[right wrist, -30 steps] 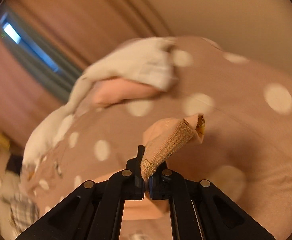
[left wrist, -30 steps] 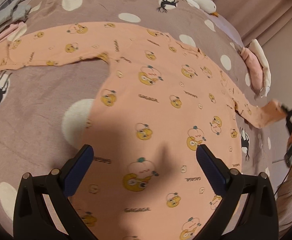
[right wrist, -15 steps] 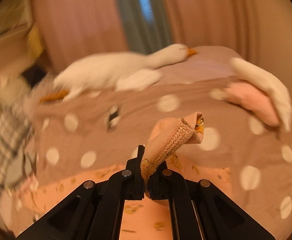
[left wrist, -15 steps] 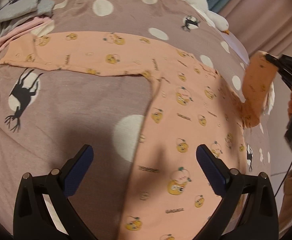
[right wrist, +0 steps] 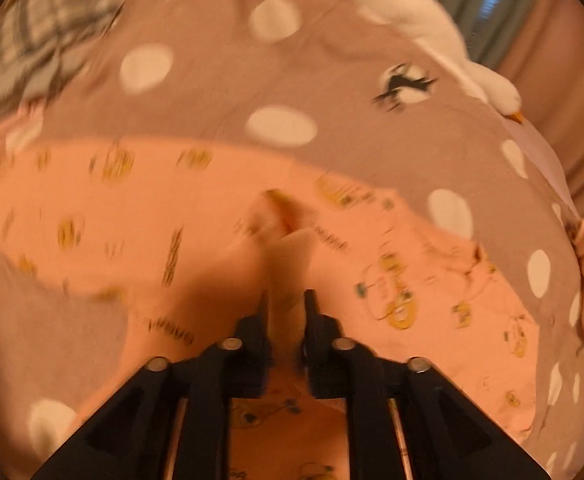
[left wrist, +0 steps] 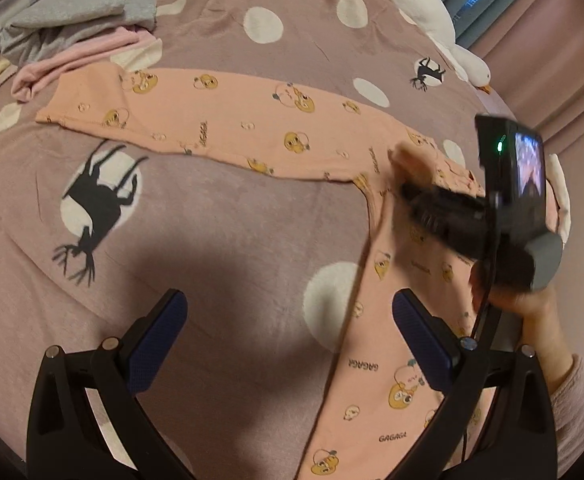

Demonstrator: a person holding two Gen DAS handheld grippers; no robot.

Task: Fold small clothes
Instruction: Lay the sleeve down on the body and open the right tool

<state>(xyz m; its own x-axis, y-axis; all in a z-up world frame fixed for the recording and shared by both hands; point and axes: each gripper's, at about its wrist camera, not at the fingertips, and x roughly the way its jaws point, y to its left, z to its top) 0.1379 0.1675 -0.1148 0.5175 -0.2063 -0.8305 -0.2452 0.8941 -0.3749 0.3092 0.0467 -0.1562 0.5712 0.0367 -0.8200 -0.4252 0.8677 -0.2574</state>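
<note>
A peach long-sleeved top with yellow cartoon prints (left wrist: 252,128) lies flat on the bed; one sleeve stretches to the left. My left gripper (left wrist: 288,340) is open and empty, hovering above the top's left edge and the bedspread. My right gripper (left wrist: 402,190) reaches over the top's chest with the other sleeve's cuff (left wrist: 410,160) between its fingers. In the blurred right wrist view the jaws (right wrist: 286,308) stand slightly apart with the cuff (right wrist: 288,248) still between them, low over the top (right wrist: 132,208).
The mauve bedspread (left wrist: 212,240) has white dots and a black deer print (left wrist: 96,200). A pile of grey, plaid and pink clothes (left wrist: 72,20) lies at the back left. A white goose plush (left wrist: 432,16) lies along the back right by the curtains.
My right gripper carried the sleeve cuff from the right side up and over onto the top's chest; its jaws have parted a little. My left gripper drifted left, staying open.
</note>
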